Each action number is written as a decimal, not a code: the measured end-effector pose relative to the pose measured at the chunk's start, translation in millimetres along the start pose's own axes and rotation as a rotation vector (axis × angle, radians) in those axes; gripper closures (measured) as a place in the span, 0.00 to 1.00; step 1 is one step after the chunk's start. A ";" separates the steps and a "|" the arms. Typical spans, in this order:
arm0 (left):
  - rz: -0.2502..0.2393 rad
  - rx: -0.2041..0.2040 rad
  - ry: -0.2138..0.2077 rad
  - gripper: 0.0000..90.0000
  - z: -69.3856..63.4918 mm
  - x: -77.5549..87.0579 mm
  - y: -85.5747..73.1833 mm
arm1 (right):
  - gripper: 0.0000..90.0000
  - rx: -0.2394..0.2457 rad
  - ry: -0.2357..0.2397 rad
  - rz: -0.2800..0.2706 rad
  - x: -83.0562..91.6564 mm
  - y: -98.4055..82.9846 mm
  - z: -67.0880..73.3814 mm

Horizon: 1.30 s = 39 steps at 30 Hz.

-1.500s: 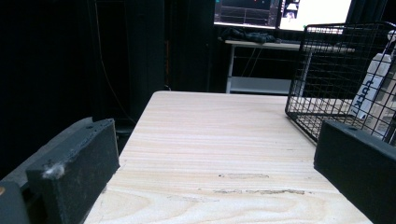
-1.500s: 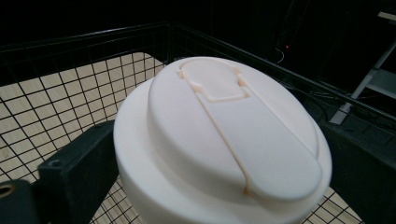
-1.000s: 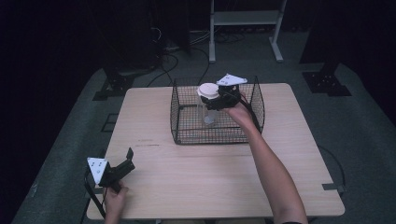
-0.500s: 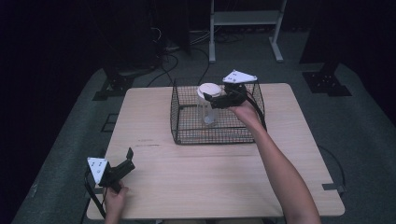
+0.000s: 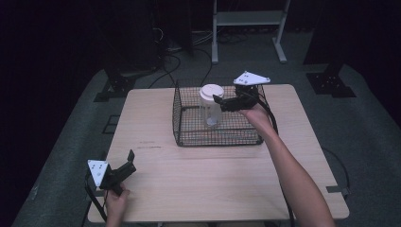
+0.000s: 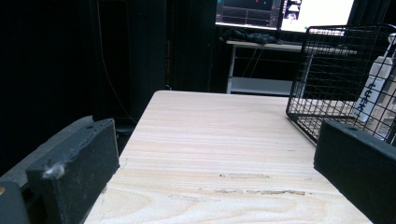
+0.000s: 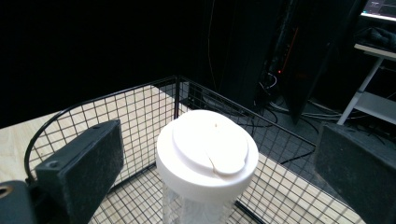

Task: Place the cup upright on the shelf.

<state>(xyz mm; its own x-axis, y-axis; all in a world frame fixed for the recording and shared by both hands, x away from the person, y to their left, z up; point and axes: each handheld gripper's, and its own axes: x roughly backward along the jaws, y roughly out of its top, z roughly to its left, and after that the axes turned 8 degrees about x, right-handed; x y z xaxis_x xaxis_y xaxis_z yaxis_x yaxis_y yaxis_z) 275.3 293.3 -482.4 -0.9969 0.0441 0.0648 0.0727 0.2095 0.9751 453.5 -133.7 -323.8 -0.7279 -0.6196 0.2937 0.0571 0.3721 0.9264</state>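
Table (image 5: 208, 184): pale wood, rectangular, set on grey floor amid dark surroundings whose far contents were hard to make out; its near edge was partly cut off at the bottom of the high view. Wire basket (image 5: 189, 135): black mesh, open-topped, standing on the far half of the table; in the left gripper view its right side ran out of frame. Jar (image 5: 211, 106): clear-bodied with a white lid (image 7: 208, 149), upright inside the basket toward its left half; its contents could not be told, and in the right gripper view its lower body was cut off. Right gripper (image 5: 218, 100): held over the basket's right part, level with the lid and just beside it; jaws spread wide, one to either side of the lid in its own view, gripping nothing; whether either jaw touched the lid could not be told. Left gripper (image 5: 129, 160): resting at the near left corner of the table, well apart from the basket; jaws wide apart and holding nothing, bare tabletop between them.
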 end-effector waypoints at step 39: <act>0.000 -0.015 0.005 0.00 -1.9 -0.7 -0.3 | 0.01 0.021 -0.007 -0.005 57.4 -18.7 -0.9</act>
<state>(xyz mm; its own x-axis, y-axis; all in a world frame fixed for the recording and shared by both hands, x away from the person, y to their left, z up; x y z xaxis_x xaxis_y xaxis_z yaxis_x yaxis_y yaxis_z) 276.0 291.3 -482.3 -0.9970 0.0394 0.0660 0.0724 0.1945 0.9782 411.2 -176.9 -324.1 -0.7332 -0.6163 0.2876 0.0393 0.3838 0.9226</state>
